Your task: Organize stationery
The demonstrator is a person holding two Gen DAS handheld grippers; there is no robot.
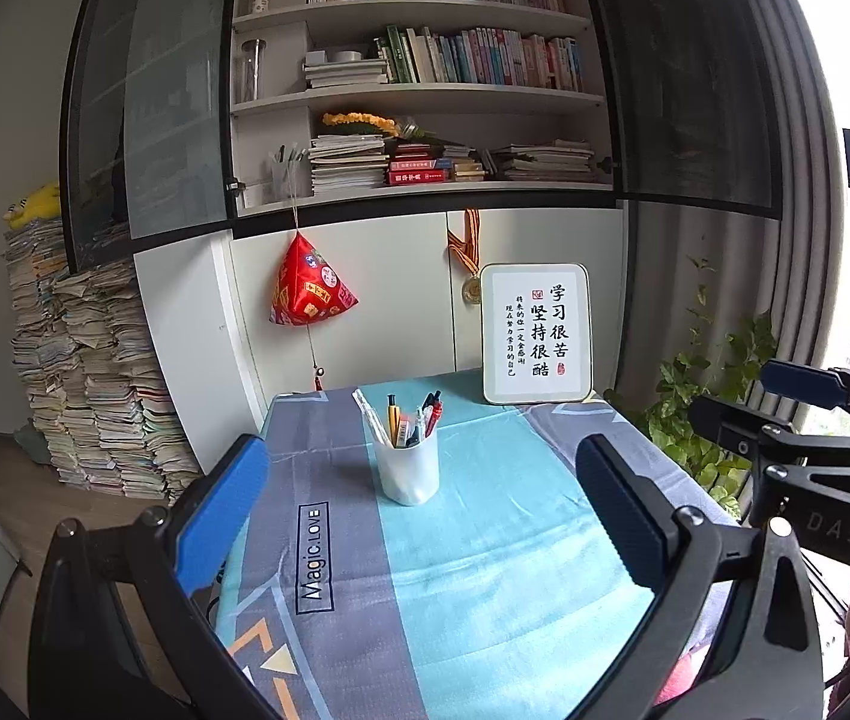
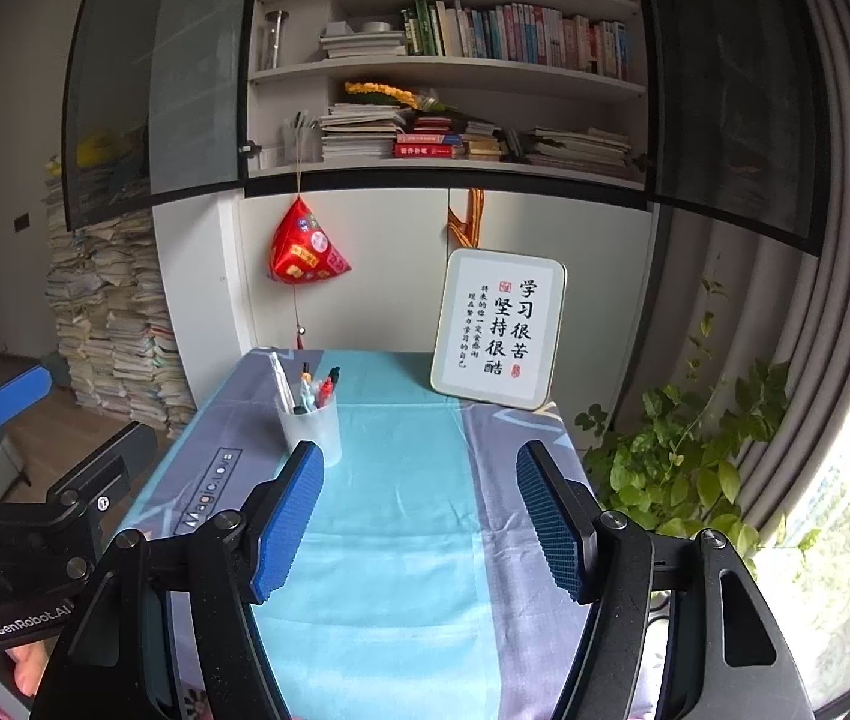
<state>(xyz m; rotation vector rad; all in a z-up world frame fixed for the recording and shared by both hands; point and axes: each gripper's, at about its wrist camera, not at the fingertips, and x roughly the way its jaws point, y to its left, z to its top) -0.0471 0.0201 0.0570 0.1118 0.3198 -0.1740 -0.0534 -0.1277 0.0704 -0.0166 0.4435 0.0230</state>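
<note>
- White plastic cup [image 1: 407,468] stands upright on the worktop [image 1: 485,570], ahead of our left claw [image 1: 425,516] and between its blue pads [image 1: 221,516] as we look along it; the pads are well short of it.
- We see pens [image 1: 407,417] standing bunched in the cup, tips and caps pointing up.
- Our left claw is spread wide and holds nothing.
- Our right claw [image 2: 419,516] is also parted, nothing between its pads, with only bare cloth ahead of it.
- From the right claw, the cup [image 2: 311,426] sits ahead and to the left, just past the left pad [image 2: 287,528].
- We see a framed sign [image 2: 497,330] leaning at the far edge of the worktop, ahead of the right claw and slightly right, well apart from the cup.
- Beyond the right claw's right side grows a leafy plant [image 2: 683,468].
- Each claw shows at the edge of the other's view.
</note>
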